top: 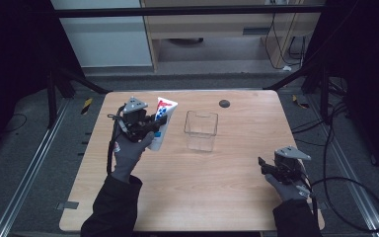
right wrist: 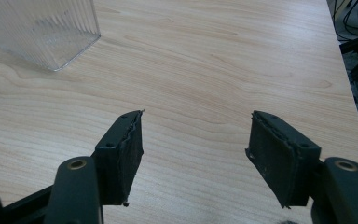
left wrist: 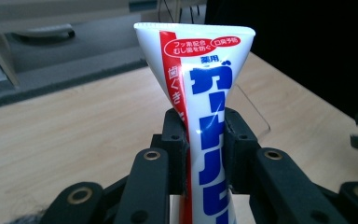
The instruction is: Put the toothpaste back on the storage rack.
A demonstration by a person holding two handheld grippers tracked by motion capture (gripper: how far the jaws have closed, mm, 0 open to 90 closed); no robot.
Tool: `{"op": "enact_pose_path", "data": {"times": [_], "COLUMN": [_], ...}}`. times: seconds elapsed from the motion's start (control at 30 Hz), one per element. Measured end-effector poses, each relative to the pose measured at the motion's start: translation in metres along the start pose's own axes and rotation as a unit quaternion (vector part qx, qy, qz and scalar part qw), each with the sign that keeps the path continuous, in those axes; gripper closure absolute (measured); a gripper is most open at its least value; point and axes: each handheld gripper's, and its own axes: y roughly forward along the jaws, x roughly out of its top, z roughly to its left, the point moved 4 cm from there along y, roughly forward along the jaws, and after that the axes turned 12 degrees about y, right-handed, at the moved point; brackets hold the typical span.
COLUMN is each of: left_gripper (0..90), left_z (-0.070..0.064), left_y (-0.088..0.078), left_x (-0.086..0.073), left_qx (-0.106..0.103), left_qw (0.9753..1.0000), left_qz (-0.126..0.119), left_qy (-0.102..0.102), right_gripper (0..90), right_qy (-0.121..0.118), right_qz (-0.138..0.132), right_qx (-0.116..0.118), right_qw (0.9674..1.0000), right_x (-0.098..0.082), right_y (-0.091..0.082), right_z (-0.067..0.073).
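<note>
High view: one toothpaste tube [top: 161, 121], one clear plastic container [top: 201, 130], one dark round spot [top: 224, 103] on wooden table [top: 217, 187]. Your left gripper [top: 154, 123] clamped tube mid-body, raised off table left of container, crimped end pointing away from you. Your right gripper [top: 262, 164] hovered near right edge, jaws wide apart, holding nothing.

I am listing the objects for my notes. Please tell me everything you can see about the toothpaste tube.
The toothpaste tube is white, glossy plastic with a red stripe and blue Japanese lettering. Its flat crimped end points away from the person. The left hand-held gripper is shut on its middle, pinching it, holding it left of the clear container.
</note>
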Motion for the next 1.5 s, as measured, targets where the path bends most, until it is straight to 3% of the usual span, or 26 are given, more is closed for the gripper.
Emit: {"op": "enact_pose_path", "data": {"times": [0.17, 0.5, 0.63, 0.8, 0.93, 1.07, 1.17, 1.5], "left_gripper": [73.1, 73.1, 73.1, 73.1, 73.1, 73.1, 73.1, 73.1], "left_z": [0.008, 0.007, 0.005, 0.002, -0.002, -0.004, -0.008, -0.013], "left_y": [0.010, 0.034, 0.043, 0.052, 0.062, 0.071, 0.080, 0.102], "left_x": [0.009, 0.040, 0.047, 0.052, 0.054, 0.053, 0.051, 0.044], "left_qx": [0.020, 0.028, 0.029, 0.041, 0.037, 0.032, 0.035, 0.024], "left_qw": [0.9990, 0.9969, 0.9957, 0.9942, 0.9940, 0.9939, 0.9948, 0.9955], "left_qz": [-0.033, -0.068, -0.082, -0.096, -0.101, -0.103, -0.095, -0.090], "left_qy": [-0.021, -0.025, -0.032, -0.026, -0.018, -0.023, -0.014, -0.015], "right_gripper": [34.9, 34.9, 34.9, 34.9, 34.9, 34.9, 34.9, 34.9], "right_qy": [0.002, 0.001, 0.002, 0.003, 0.004, 0.002, 0.001, 0.002], "right_qz": [0.000, 0.002, 0.000, -0.002, -0.002, -0.002, -0.003, -0.003], "right_qx": [0.002, 0.005, 0.006, 0.008, 0.009, 0.009, 0.008, 0.010], "right_qw": [1.0000, 1.0000, 1.0000, 1.0000, 1.0000, 1.0000, 1.0000, 0.9999], "right_x": [0.000, -0.001, -0.001, -0.001, -0.001, -0.001, -0.001, -0.001], "right_y": [0.000, 0.002, 0.002, 0.003, 0.003, 0.003, 0.003, 0.003], "right_z": [0.000, 0.001, 0.001, 0.002, 0.002, 0.002, 0.002, 0.002]}}
